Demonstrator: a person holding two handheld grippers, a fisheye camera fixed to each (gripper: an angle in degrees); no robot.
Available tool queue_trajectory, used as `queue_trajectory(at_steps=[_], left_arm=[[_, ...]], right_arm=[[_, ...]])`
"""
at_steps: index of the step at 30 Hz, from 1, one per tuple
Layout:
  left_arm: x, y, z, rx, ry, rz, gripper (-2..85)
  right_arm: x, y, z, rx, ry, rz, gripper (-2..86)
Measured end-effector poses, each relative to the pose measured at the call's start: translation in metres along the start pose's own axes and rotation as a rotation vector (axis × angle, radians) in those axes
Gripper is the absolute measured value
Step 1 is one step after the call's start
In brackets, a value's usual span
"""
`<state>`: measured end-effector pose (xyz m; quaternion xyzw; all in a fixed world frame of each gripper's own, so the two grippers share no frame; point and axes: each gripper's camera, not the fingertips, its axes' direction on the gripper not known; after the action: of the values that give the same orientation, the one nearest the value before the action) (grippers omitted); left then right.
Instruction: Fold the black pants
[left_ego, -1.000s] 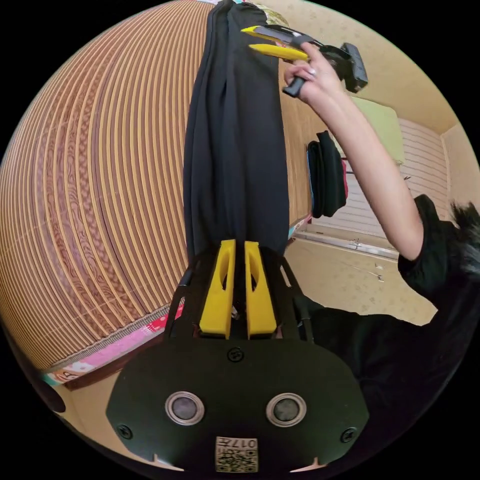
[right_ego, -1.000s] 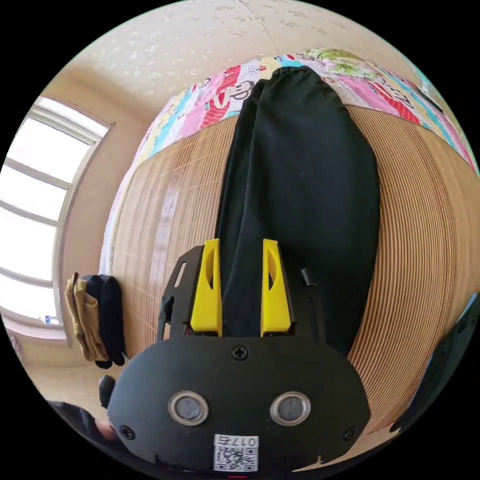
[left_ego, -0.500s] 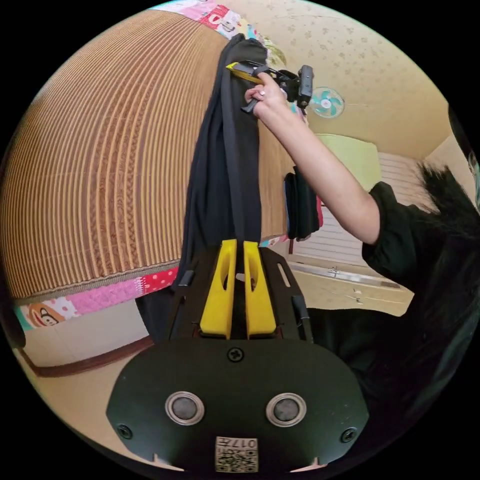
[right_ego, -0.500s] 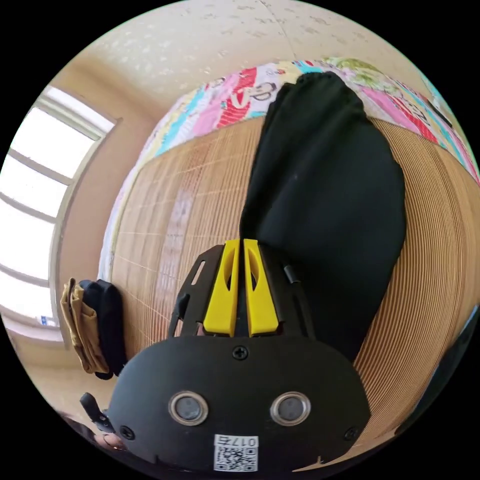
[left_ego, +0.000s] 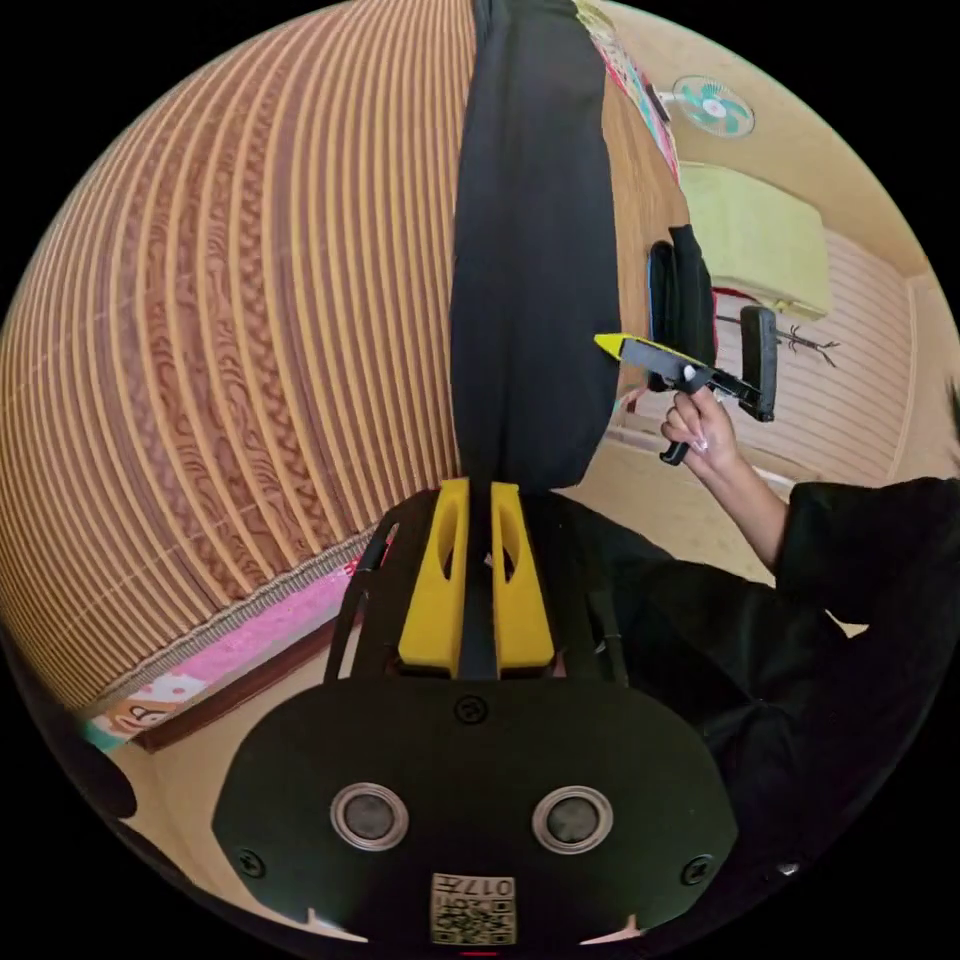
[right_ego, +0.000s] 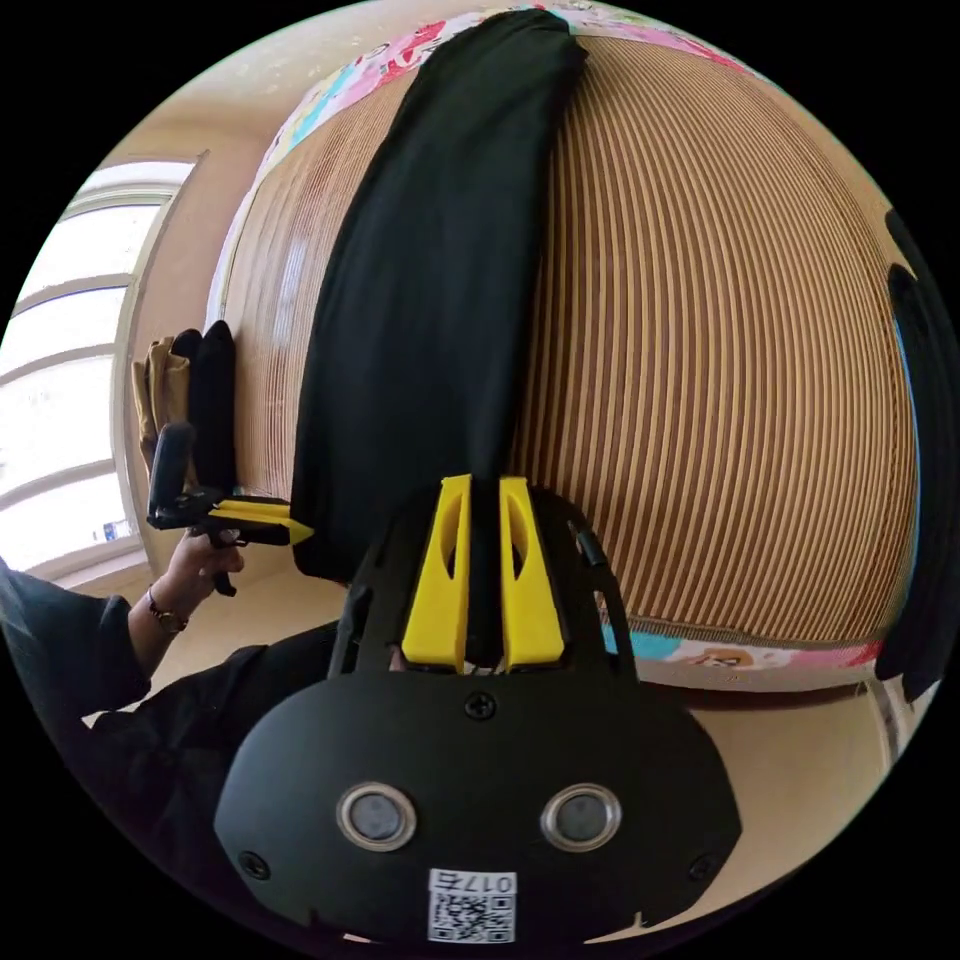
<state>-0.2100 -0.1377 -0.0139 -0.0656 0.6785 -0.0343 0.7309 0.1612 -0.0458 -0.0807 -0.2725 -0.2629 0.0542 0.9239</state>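
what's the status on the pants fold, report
Left gripper and right gripper both shut on long black pants. Pants doubled lengthwise on striped bamboo mat. Nothing in the way.

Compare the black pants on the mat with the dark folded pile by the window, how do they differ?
The black pants lie stretched out long and flat along the bamboo mat; the dark folded pile is short and stacked thick. The pants are pinched at their near end by the left gripper and right gripper; the pile lies untouched beside tan clothes. Both are dark fabric.

Black pants (left_ego: 530, 250): long narrow folded strip, flat on ribbed bamboo mat (left_ego: 250, 330).
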Motion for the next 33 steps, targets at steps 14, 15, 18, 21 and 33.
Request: queue_trajectory(at_steps=[14, 15, 18, 21, 33], left_arm=[[-0.03, -0.074, -0.081, 0.23, 0.376, -0.005, 14.3], [-0.037, -0.098, -0.084, 0.225, 0.372, -0.031, 15.1], [-0.038, -0.142, -0.087, 0.219, 0.301, -0.013, 13.2], [-0.034, -0.162, -0.072, 0.18, 0.259, 0.022, 8.5], [0.096, 0.022, -0.13, 0.395, 0.587, 0.511, 4.3]], right_arm=[[0.168, -0.054, -0.068, 0.115, -0.579, 0.187, 12.2], [0.173, -0.064, -0.066, 0.113, -0.624, 0.172, 12.1], [0.19, -0.101, -0.06, 0.099, -0.736, 0.14, 11.1], [0.189, -0.125, -0.048, 0.056, -0.761, 0.114, 7.5], [0.101, 0.014, -0.212, 0.217, -0.928, -0.262, 1.2]])
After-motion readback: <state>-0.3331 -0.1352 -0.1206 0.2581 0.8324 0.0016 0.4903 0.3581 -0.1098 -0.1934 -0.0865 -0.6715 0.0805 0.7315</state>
